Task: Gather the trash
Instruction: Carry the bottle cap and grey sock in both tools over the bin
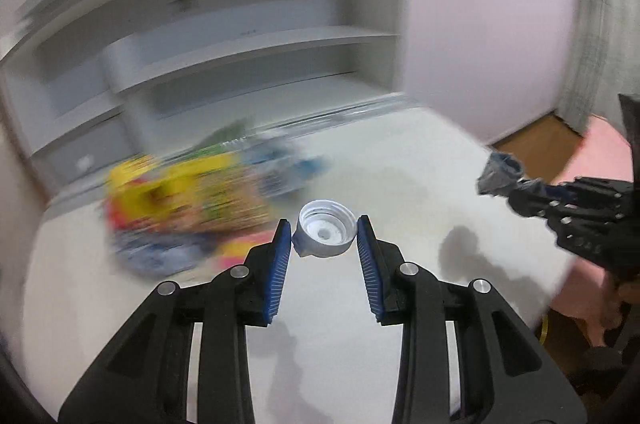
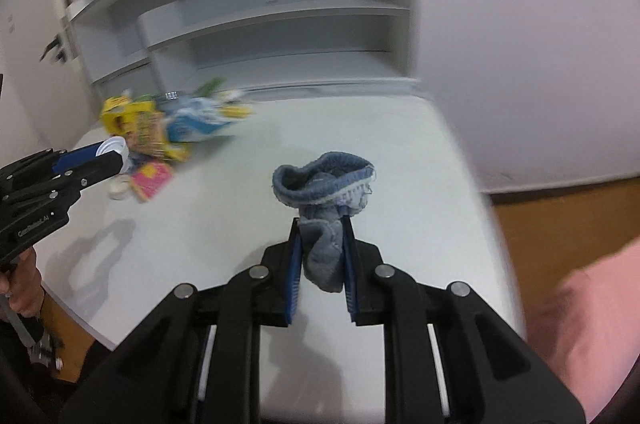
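One white counter [image 2: 248, 224], round-edged, carries everything, with one set of white shelves [image 2: 280, 24] against the wall behind it. One heap of litter [image 2: 168, 132] lies at the counter's far left: yellow cartons, a blue-and-white wrapper, a pink packet; motion blur forbids an exact count of pieces. Two hand-held tools are raised above the surface. The right tool [image 2: 322, 224] is clamped on one blue-grey sock [image 2: 324, 184], its bunched lower part squeezed between the blue pads and the open cuff flopping free above them. The left tool [image 1: 323, 228] is closed on one white bottle cap [image 1: 324, 228], open side facing the camera, pinched across its rim at the pad tips alone. Risks, as judged: the cap is the likelier loss, since a hard round rim held only at the tips could pivot or pop free under a quick swing and roll off the counter's curved edge. The sock's grip looks secure, though its loose cuff could snag or drag through the heap. No bin or bag shows in either view, so the drop point cannot be told.
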